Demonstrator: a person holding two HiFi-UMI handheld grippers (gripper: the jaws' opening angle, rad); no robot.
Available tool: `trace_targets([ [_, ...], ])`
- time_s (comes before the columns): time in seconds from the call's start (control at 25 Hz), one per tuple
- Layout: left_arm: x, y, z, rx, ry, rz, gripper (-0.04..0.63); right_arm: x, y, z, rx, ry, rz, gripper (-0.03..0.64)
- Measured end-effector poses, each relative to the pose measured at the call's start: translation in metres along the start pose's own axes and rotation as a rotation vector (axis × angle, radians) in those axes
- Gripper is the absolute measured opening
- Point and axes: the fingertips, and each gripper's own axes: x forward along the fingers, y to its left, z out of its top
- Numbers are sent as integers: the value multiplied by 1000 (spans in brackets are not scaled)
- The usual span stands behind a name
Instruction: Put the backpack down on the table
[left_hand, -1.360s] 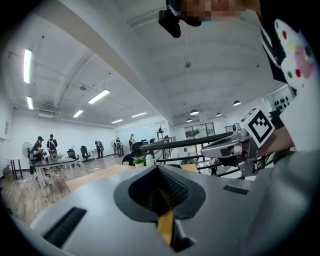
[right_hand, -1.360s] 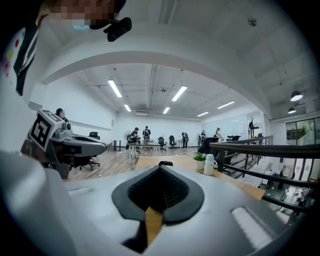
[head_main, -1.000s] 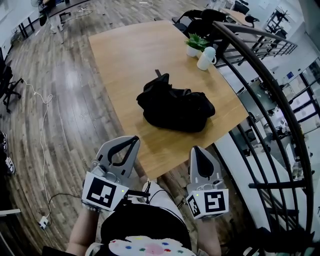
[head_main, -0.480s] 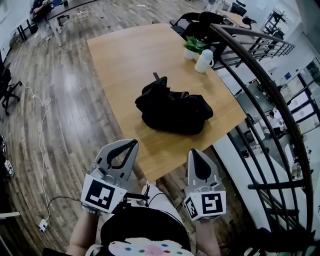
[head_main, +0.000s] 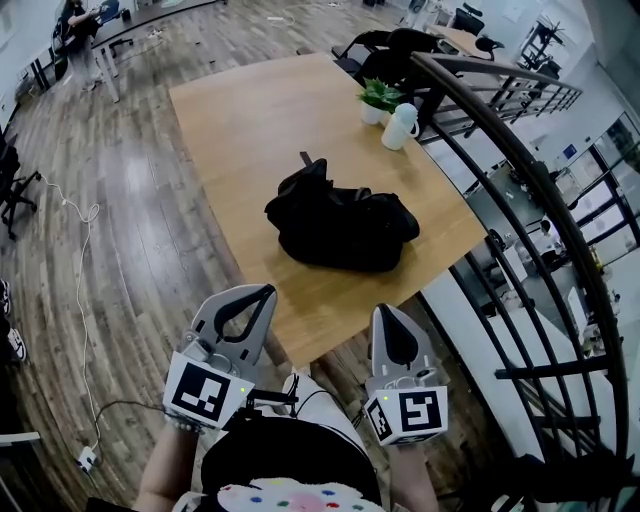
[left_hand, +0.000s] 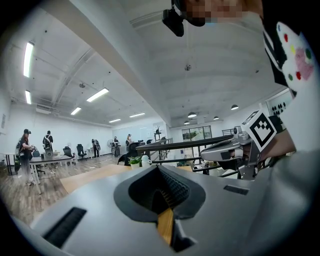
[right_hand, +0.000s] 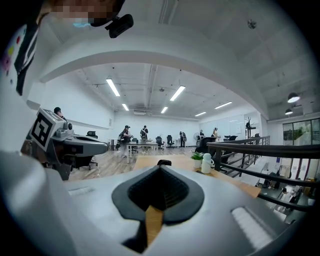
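Observation:
A black backpack (head_main: 340, 225) lies slumped on the wooden table (head_main: 250, 110), near its front right edge. Only its top (right_hand: 161, 162) peeks over the jaws in the right gripper view. My left gripper (head_main: 263, 292) and right gripper (head_main: 387, 312) are held side by side close to my body, in front of the table's near corner and well short of the backpack. Both are shut with nothing between the jaws. From each gripper view the other gripper shows alongside: the right gripper (left_hand: 235, 148) and the left gripper (right_hand: 75, 145).
A potted plant (head_main: 377, 96) and a white jug (head_main: 399, 125) stand at the table's far right edge. A dark metal railing (head_main: 520, 170) runs along the right side. Office chairs (head_main: 385, 45) stand behind the table. A cable (head_main: 85, 260) trails over the wooden floor at left.
The head view has shifted slightly, so the table and backpack sit a little higher and further left. Both grippers stay shut in the same place.

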Motion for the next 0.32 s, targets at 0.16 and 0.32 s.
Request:
trace_targets([
  [0.16, 0, -2, 0, 3, 2, -3, 6, -1, 1, 0, 0, 1, -1, 9],
  [0.32, -1, -7, 2, 11, -3, -8, 6, -5, 2, -3, 8, 4, -2, 9],
])
